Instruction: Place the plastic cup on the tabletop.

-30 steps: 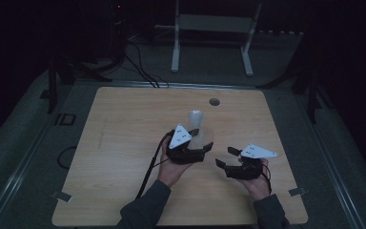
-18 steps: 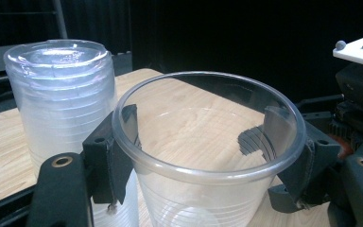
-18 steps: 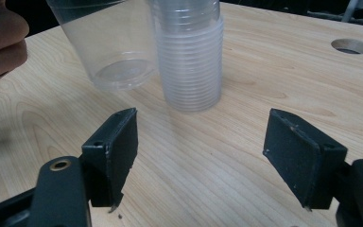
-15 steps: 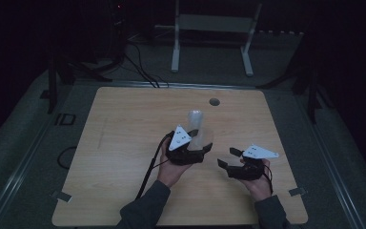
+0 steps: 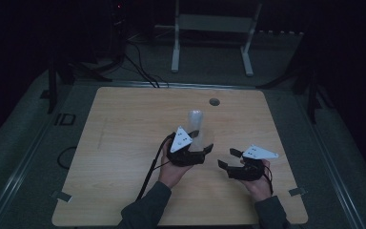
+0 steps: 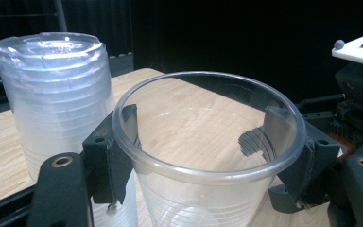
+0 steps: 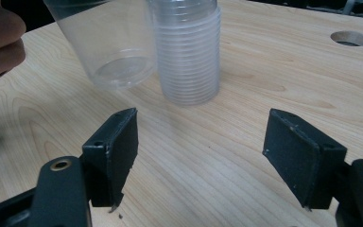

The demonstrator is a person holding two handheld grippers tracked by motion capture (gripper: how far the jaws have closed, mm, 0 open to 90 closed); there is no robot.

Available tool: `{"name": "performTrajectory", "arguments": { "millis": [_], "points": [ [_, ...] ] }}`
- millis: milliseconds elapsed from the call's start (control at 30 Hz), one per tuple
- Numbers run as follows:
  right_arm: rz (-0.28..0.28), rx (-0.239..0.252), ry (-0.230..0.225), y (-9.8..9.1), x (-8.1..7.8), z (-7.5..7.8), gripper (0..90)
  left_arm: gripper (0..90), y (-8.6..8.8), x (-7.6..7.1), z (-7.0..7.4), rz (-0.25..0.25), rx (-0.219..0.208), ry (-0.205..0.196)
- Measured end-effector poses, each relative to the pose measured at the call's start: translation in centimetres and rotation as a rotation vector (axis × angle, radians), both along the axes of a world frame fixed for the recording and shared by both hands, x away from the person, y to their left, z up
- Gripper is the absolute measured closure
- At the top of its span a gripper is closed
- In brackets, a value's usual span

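Note:
A single clear plastic cup [image 6: 203, 198] stands mouth up between the jaws of my left gripper [image 6: 203, 146], which is shut on its wall just below the rim. Right beside it on the wooden table [image 5: 124, 143] stands a stack of clear cups [image 6: 61, 94], mouth down. In the high view the left gripper [image 5: 202, 143] holds the cup [image 5: 201, 137] just in front of the stack [image 5: 195, 119]. My right gripper [image 5: 226, 158] is to the right, open and holding nothing. In the right gripper view its jaws [image 7: 201, 151] gape toward the cup [image 7: 113, 52] and the stack [image 7: 186, 52].
A round hole [image 5: 214, 101] sits in the table near its far edge, also seen in the right gripper view [image 7: 350, 38]. A white metal stand [image 5: 214, 28] and cables lie on the floor beyond the table. Fingers of the left hand [image 7: 0, 38] show beside the cup.

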State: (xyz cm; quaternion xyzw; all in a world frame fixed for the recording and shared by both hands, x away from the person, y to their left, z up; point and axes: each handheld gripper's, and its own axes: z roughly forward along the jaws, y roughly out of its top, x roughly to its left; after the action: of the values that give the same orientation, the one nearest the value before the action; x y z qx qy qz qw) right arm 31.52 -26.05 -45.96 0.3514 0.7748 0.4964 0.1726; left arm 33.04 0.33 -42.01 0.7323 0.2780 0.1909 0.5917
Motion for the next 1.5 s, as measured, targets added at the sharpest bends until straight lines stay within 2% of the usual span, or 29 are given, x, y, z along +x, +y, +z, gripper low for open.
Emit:
{"name": "performTrajectory", "arguments": {
  "millis": [1500],
  "points": [
    [-0.007, 0.003, 0.0, -0.3, -0.1, 0.0, 27.1, 28.8, -0.4, -0.1, -1.7, -0.021, -0.017, -0.014]
  ]
}}
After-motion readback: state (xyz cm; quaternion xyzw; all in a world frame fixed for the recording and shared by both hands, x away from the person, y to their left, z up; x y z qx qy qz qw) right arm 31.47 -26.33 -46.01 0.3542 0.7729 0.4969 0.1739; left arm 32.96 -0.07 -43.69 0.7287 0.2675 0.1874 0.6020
